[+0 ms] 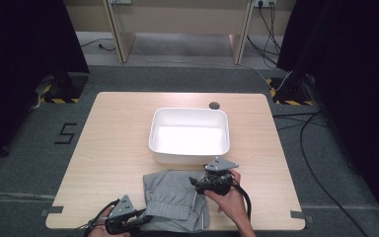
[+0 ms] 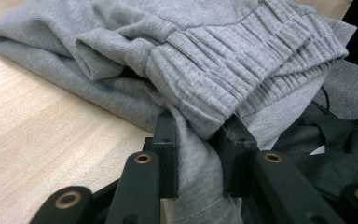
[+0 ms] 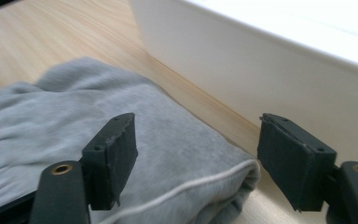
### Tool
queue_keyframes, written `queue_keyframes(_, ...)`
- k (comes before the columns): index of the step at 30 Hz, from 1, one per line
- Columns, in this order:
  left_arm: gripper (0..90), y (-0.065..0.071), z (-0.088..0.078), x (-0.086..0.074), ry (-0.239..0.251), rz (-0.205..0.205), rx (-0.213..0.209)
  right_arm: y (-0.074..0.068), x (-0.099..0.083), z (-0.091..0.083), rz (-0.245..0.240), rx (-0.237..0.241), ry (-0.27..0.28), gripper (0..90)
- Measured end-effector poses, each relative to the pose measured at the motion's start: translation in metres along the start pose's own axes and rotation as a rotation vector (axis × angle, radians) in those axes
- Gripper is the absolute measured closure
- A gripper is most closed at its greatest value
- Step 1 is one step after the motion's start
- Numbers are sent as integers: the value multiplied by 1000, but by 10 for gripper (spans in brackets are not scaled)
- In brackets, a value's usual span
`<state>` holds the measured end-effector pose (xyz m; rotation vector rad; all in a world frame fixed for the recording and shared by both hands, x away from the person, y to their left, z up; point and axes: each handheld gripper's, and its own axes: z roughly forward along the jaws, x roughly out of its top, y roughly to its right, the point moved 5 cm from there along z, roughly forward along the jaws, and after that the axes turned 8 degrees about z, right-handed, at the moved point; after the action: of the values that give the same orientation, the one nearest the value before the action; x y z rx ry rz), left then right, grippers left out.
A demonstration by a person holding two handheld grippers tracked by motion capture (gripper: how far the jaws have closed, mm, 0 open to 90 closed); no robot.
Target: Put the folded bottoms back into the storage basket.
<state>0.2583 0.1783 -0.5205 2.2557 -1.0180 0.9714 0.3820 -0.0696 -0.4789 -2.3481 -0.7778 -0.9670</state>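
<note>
Pinching grey garment [image 2: 223,60], left claw [image 2: 198,135] (right claw [image 3: 196,154] straddles a fold).

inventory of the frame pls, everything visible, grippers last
grey sweatpants: 1, grey, folded, near edge of table, just in front of the tub
white plastic tub: 1, white, table centre, looks empty
table: 1, light wood, with a dark round grommet at the far edge
floor marking "5": 1, black, on grey carpet left of table
cables: several, black, on floor right of table and by the back wall
hazard-striped stand feet: 2, black and yellow, at both far corners
left gripper: 1, black, shut on the sweatpants' fabric below the ribbed waistband
right gripper: 1, black, open, over the sweatpants' edge beside the tub
</note>
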Motion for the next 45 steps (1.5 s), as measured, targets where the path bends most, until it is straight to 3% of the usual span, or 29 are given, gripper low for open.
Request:
queue_keyframes(5, 702, 0, 0, 0, 5, -1, -2, 7, -16, 24, -24, -56, -96, 324)
queue_keyframes(7, 700, -1, 0, -1, 4, -2, -2, 8, -18, 26, -19, -55, -97, 328)
queue_keyframes(8, 698, -1, 0, 0, 0, -7, -4, 11, -22, 28, 16, -39, -80, 328)
queue_keyframes(11, 695, -1, 1, -1, 5, -8, -1, 15, -23, 28, 60, -32, -82, 327)
queue_keyframes(16, 693, -1, 1, -1, 6, -2, 0, 19, -24, 28, 100, -24, -87, 311)
queue_keyframes(19, 692, -1, 1, -1, 7, -2, 0, 23, -25, 30, 130, -14, -89, 252)
queue_keyframes(24, 693, 0, 0, -1, 12, 9, 8, 18, -26, 29, 123, 52, -89, 459)
queue_keyframes(29, 694, 0, 0, -2, 19, 6, 9, 13, -25, 27, 94, 53, -80, 558)
queue_keyframes(32, 722, 4, 0, -1, 23, 44, 37, 10, -24, 25, 53, 34, -63, 627)
queue_keyframes(37, 752, 7, -1, 0, 36, 46, 42, 7, -22, 22, 21, 33, -44, 662)
queue_keyframes(45, 767, 24, -5, 12, 83, 72, -17, 1, -10, 3, -2, 42, 32, 682)
